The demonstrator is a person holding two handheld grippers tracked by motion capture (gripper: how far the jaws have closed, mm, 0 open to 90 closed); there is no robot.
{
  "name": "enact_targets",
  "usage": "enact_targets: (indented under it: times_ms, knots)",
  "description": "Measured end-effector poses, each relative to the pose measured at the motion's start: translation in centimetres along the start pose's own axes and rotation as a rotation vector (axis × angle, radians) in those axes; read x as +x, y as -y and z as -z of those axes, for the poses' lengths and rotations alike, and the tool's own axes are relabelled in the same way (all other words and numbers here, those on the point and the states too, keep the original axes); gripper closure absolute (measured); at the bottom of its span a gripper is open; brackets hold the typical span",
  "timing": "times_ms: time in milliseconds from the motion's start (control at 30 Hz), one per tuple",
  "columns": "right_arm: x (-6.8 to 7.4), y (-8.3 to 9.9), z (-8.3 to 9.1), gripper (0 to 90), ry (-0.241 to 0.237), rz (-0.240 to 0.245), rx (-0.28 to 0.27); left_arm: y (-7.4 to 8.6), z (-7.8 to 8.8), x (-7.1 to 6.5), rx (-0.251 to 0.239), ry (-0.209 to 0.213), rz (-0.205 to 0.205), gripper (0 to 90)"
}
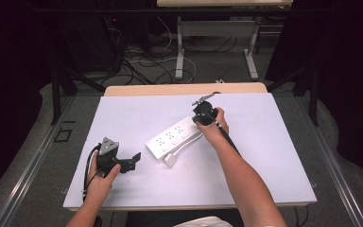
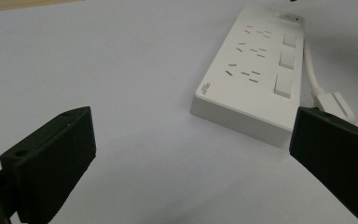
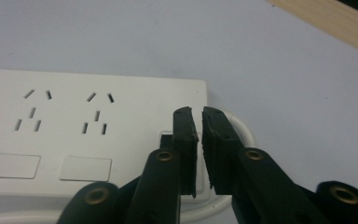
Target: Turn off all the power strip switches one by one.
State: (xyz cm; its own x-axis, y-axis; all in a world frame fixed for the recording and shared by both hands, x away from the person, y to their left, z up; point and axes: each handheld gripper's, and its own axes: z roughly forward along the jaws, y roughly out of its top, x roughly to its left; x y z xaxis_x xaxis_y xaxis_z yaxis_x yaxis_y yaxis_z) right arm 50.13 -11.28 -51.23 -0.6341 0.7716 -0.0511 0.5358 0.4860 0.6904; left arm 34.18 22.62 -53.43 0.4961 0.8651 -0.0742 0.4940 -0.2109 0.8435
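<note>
Right jaws pressed together over the far end of the power strip

We see the white power strip (image 1: 174,138) lying mid-table (image 1: 274,156), its cable looped beside it. Our right gripper (image 3: 199,135) hovers at the switch end with jaws nearly together, likely to poke a switch like a fingertip. Our left gripper (image 2: 191,154) rests near the table's front edge, jaws wide apart, seemingly waiting.

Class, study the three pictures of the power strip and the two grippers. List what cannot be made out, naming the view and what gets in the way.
1. Right gripper view: the right gripper covers the third switch of the power strip, so its state is hidden.
2. Left gripper view: the small logo on the strip's end is too small to read.
3. Left gripper view: the white plug is partly behind a jaw of the left gripper.
4. High view: the cable's route under the strip is hidden.
</note>
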Motion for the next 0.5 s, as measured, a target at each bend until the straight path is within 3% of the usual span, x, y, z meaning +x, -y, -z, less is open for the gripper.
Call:
enact_targets:
  times_ms: [133, 333, 367, 500]
  knots:
    - [0.40, 0.16, -0.32, 90.0, 0.025, -0.007, 0.048, 0.00, -0.01, -0.02, -0.002, 0.002, 0.008, 0.3]
    - [0.70, 0.38, -0.89, 90.0, 0.016, -0.032, 0.086, -0.02, 0.02, 0.08, -0.002, -0.001, 0.001, 0.3]
    - [0.64, 0.38, -0.95, 90.0, 0.013, -0.018, 0.085, -0.02, 0.01, 0.09, -0.003, -0.001, 0.002, 0.3]
    - [0.65, 0.30, -1.02, 90.0, 0.018, -0.035, 0.090, -0.02, 0.00, 0.11, -0.002, 0.001, 0.003, 0.3]
